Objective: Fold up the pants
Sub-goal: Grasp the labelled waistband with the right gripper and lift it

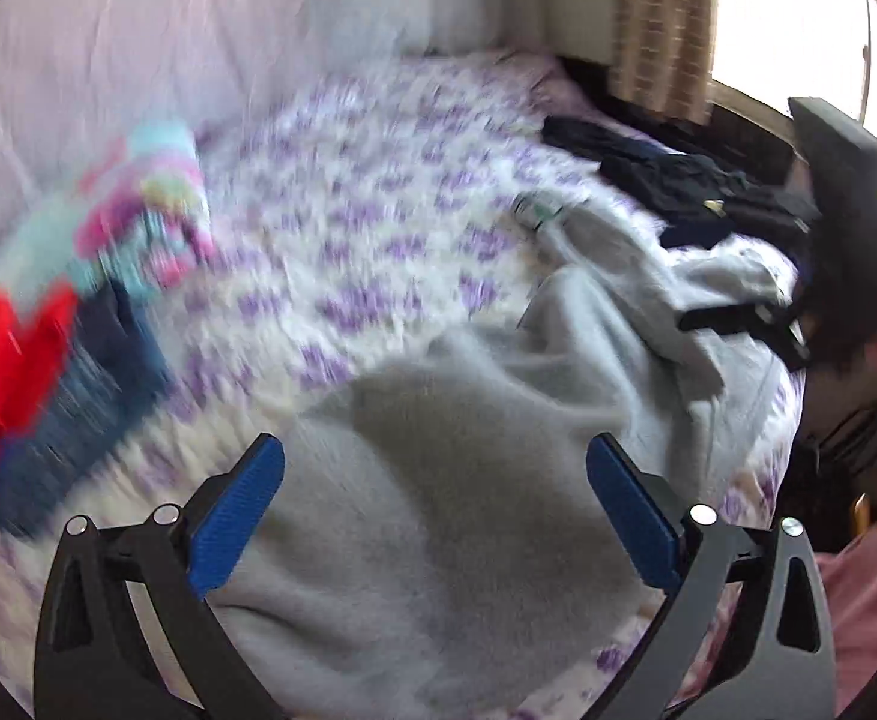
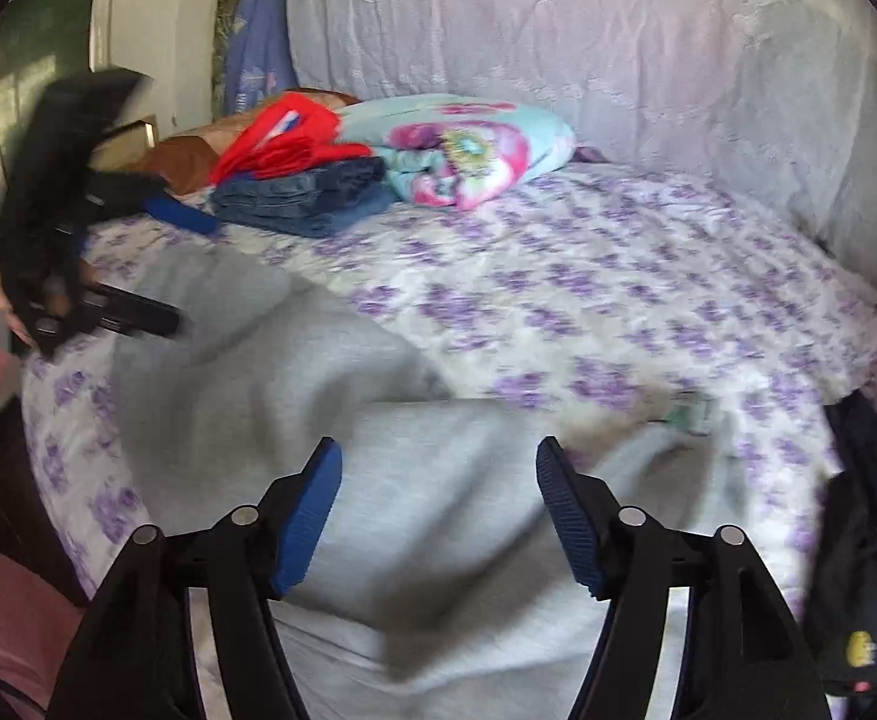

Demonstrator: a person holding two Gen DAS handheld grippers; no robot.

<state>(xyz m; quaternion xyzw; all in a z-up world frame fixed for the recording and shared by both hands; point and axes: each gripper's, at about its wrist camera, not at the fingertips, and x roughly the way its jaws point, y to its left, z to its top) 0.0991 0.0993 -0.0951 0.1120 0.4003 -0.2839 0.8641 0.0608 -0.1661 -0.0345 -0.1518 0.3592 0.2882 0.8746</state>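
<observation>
Light grey pants lie rumpled on the purple-flowered bedspread, stretching from the near edge toward the right. My left gripper is open just above the grey cloth, holding nothing. In the right wrist view the same grey pants spread across the near part of the bed. My right gripper is open over them and empty. The left gripper shows blurred at the left, above the pants' far end. The right gripper shows at the right edge of the left wrist view.
Folded blue jeans, a red garment and a flowered turquoise blanket are stacked at the head of the bed. Dark navy clothes lie at the far side. A pale padded headboard runs behind.
</observation>
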